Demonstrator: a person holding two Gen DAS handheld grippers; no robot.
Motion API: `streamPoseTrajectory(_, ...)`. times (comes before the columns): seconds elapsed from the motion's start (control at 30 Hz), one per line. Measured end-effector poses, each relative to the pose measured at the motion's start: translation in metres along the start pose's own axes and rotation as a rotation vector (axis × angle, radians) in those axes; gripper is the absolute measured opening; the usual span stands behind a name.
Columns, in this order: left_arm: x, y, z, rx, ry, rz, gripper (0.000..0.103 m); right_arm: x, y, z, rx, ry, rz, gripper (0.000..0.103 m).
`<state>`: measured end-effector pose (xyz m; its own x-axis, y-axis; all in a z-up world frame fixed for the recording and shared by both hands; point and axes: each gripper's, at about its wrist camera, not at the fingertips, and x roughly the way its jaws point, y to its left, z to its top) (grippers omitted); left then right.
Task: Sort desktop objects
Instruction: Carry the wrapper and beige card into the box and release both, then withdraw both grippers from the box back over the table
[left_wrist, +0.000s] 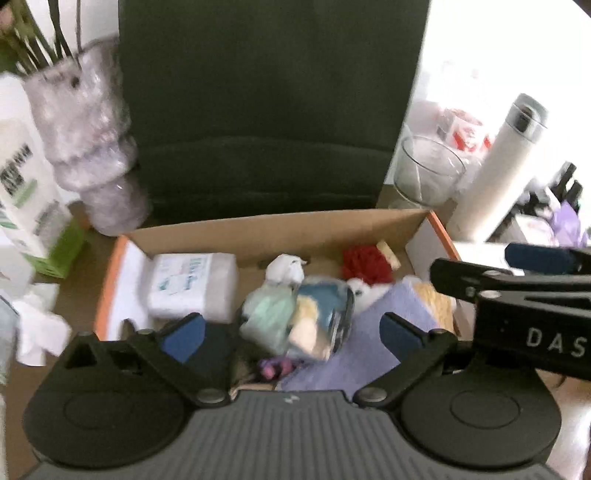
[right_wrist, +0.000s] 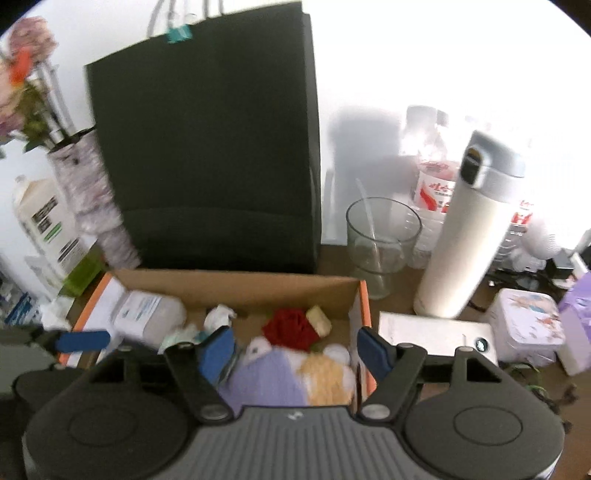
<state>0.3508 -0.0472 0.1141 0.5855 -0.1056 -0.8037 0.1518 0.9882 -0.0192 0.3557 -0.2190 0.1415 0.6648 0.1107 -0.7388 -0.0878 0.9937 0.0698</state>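
We held both grippers over the cardboard box (left_wrist: 280, 225) on the worktop (right_wrist: 402, 295). The left gripper (left_wrist: 291, 334) had its fingers (left_wrist: 184, 332) spread wide, gripping nothing, above a clear-wrapped plush toy (left_wrist: 314, 317). The right gripper (right_wrist: 295, 349) likewise stood wide open and empty above the purple cloth (right_wrist: 266, 376) inside the box.

Motion blur smears the vase (left_wrist: 92, 147) and white bottle label (left_wrist: 22, 177) unreadable, the near end of the cardboard box (right_wrist: 236, 282) sits behind both gripper bodies, the black bag (left_wrist: 269, 103) is cropped at top, and box contents blur together.
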Motion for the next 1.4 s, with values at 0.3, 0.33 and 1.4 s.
streamPoseTrajectory(0.3,-0.047,0.004,-0.069,0.018,-0.013,0.154,0.103,-0.051,0.003,-0.060,-0.022,0.033,0.009,0.084)
streamPoseTrajectory(0.33,-0.058,0.003,-0.080,0.045,-0.039,0.166,0.103,-0.057,0.004,-0.070,-0.034,0.020,0.008,0.084)
streamPoseTrajectory(1.4,-0.231,-0.027,-0.456,-0.033,-0.434,0.115,0.103,-0.261,0.040,-0.454,-0.027,-0.344,0.011,0.097)
